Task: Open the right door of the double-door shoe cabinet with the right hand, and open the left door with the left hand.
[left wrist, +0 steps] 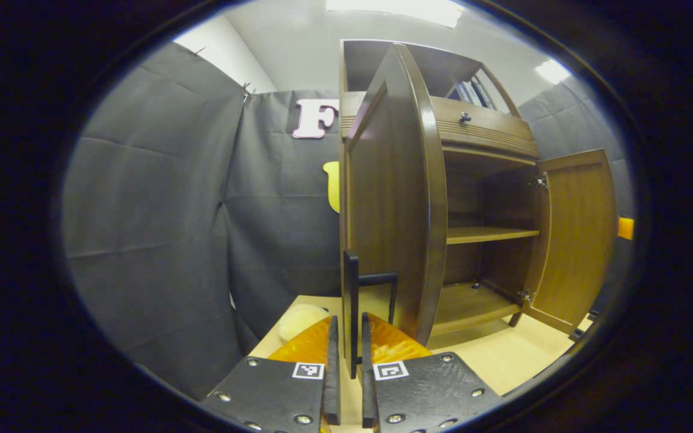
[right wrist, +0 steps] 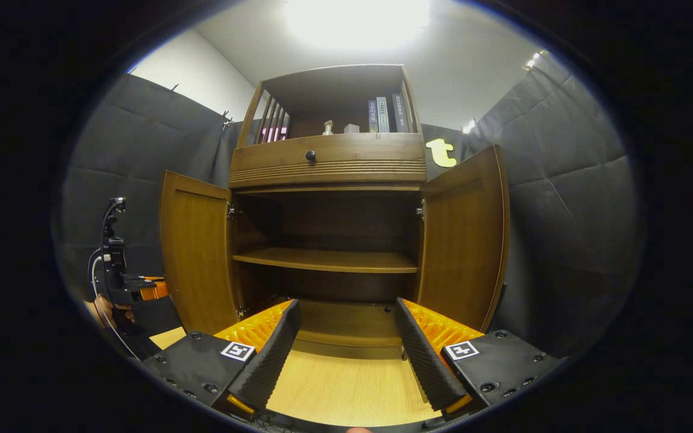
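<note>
Left gripper [left wrist: 350, 361]: fingers nearly closed, clamped on the black bar handle [left wrist: 354, 300] of the left door [left wrist: 391, 198]. The handle's vertical bar runs down between the two fingers, both pressing on it. Left door is swung open, seen almost edge-on in the left gripper view. Same door in the right gripper view [right wrist: 196, 258] stands open at the cabinet's left side, and beside it, farther left, the other gripper [right wrist: 119, 282] shows with a hand [right wrist: 109, 310] holding it.

Right gripper [right wrist: 343, 349]: fingers spread wide, nothing between them, holding nothing. It points straight at the open cabinet [right wrist: 328, 162], over the light wooden tabletop [right wrist: 346, 391].

Right door [right wrist: 464, 240] is also open, swung out to the cabinet's right; in the left gripper view it shows at the far side [left wrist: 575, 234], hinges visible.

Inside: one shelf [right wrist: 328, 260] across the middle, bottom board below it, both bare. Above the doors a drawer front with a small round knob [right wrist: 310, 156]. Top open compartment holds a few upright books [right wrist: 388, 113] and two small objects beside them, too small to tell.

A pale rounded thing [left wrist: 301, 319] lies on the tabletop near the left gripper, unclear what.
</note>
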Tool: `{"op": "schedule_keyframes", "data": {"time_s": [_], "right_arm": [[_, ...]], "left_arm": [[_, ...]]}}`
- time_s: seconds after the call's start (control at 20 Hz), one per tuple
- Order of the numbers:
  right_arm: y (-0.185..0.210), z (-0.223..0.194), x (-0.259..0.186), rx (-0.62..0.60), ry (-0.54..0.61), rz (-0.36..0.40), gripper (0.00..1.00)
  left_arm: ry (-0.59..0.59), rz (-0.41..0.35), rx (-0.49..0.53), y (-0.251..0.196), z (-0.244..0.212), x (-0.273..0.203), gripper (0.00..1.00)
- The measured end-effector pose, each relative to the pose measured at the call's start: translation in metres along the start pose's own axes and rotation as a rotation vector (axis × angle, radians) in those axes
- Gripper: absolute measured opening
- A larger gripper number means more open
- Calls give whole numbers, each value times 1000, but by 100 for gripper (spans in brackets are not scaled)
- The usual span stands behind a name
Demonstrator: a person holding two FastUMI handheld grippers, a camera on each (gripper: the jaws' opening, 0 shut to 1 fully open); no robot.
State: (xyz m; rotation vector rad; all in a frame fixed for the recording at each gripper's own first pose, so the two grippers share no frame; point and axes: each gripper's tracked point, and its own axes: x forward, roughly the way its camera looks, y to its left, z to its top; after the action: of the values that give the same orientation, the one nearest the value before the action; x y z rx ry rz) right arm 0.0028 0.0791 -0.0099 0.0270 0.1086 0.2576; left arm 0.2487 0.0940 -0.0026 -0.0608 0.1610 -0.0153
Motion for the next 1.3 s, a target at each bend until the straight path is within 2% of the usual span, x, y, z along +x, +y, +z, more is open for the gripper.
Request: {"op": "schedule_keyframes", "data": {"time_s": [0.3, 0.4, 0.5, 0.55, 0.75, 0.85, 1.05, 1.1, 1.15, 1.25, 1.3], "right_arm": [[5, -2, 0, 13, -7, -29, 99], [8, -1, 1, 14, -9, -37, 96], [9, -1, 2, 11, -7, -47, 96], [10, -1, 1, 9, -7, -53, 99], [6, 0, -3, 19, -17, -75, 99], [4, 0, -6, 34, -17, -69, 96], [-11, 6, -13, 38, -27, -64, 96], [-17, 8, -16, 38, -31, -67, 96], [-24, 11, -20, 36, -36, -73, 96], [-35, 14, -28, 32, -38, -80, 96], [-41, 15, -33, 26, -37, -85, 100]], "left_arm": [[-3, 21, -1, 9, -1, -1, 18], [-4, 16, -13, 9, -1, -1, 17], [-5, 12, -15, 9, -2, -2, 18], [-5, 14, -14, 10, -2, -3, 18], [-11, 55, -16, 19, 0, -8, 15], [-13, 61, -33, 18, 0, -9, 15], [-39, 89, -26, 17, 5, -18, 15], [-48, 86, -30, 14, 6, -22, 18], [-55, 81, -30, 15, 4, -25, 12], [-72, 78, -12, 15, 7, -30, 15], [-77, 82, -10, 15, 9, -33, 15]]}}
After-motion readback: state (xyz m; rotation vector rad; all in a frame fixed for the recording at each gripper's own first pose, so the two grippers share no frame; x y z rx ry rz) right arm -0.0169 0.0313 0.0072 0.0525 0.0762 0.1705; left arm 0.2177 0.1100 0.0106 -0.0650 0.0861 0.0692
